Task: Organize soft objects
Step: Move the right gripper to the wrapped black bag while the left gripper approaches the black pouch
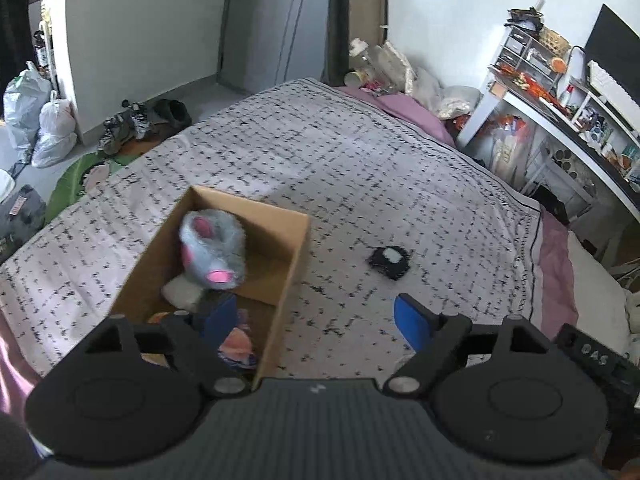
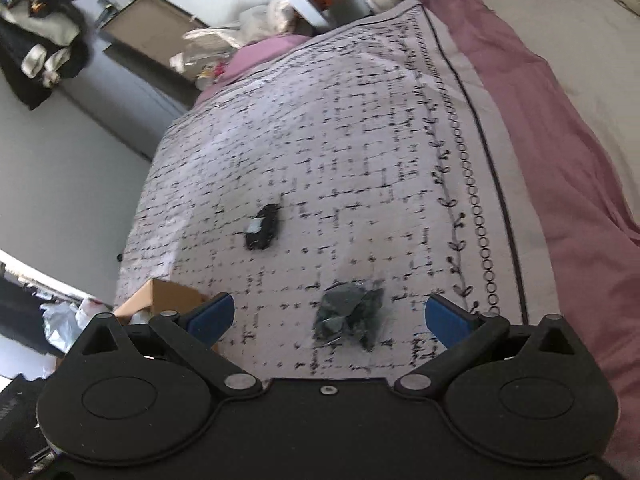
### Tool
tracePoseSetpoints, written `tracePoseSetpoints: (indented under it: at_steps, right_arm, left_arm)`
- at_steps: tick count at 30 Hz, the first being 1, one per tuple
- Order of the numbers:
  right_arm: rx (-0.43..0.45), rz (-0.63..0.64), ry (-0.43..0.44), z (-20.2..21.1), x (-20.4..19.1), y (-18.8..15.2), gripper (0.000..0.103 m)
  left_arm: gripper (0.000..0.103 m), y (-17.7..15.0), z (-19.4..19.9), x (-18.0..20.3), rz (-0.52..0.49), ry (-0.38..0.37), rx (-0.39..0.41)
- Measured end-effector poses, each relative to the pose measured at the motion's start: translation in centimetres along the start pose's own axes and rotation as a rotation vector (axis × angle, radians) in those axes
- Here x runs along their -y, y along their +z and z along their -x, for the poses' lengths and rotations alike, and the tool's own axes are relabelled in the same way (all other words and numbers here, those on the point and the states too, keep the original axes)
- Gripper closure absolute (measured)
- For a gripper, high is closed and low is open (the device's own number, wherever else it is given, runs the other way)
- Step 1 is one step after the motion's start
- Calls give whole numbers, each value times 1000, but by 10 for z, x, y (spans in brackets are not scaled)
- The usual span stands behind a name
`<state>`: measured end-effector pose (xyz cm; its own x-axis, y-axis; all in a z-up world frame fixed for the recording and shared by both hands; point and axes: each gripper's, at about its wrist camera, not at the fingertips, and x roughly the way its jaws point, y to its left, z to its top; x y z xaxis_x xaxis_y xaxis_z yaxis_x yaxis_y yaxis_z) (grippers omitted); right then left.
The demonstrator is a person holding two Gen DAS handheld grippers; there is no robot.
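— Bedroom, is it? What lies on the bed (image 1: 360, 152)?

— A patterned bedspread (image 2: 360, 128) covers it, and a cardboard box (image 1: 276, 248) stands on that. Inside the box sits a grey plush toy (image 1: 212, 252) with pink patches, a pale soft lump (image 1: 182, 294) just beside it, and something orange and pink (image 1: 236, 344) nearer the camera.

— Anything still outside the box?

— Two things. A small black item (image 1: 389, 262) with a pale patch lies on the spread, apart from the box. A crumpled grey-green piece (image 2: 350, 314) lies between the fingers of the right hand-held gripper (image 2: 326, 316) in its view, though whether it is touched I cannot tell.

— And the grippers?

— Both stand wide apart and carry nothing. The left hand-held gripper (image 1: 316, 318) hangs over the box's near right wall, one blue finger (image 1: 218, 314) over the inside.

— Around the bed?

— Shoes (image 1: 124, 128) and white bags (image 1: 40, 120) on the floor, a cluttered bench (image 1: 560, 120) to the right.
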<state>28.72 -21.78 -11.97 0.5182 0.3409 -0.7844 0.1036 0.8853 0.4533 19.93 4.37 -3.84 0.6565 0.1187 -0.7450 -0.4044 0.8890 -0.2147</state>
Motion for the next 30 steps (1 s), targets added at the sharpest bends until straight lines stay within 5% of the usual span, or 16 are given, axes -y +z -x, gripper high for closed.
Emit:
tracePoseSetpoints:
  at_steps: [20, 23, 30]
  right_arm:
    - [-200, -173, 47, -78, 24, 2, 3]
    - [-206, -174, 26, -88, 26, 2, 8]
    - [-255, -167, 55, -107, 29, 2, 43]
  left_arm:
    - [19, -1, -69, 42, -17, -25, -83]
    - [19, 0, -84, 47, -14, -31, -100]
    - [19, 0, -115, 63, -43, -36, -125]
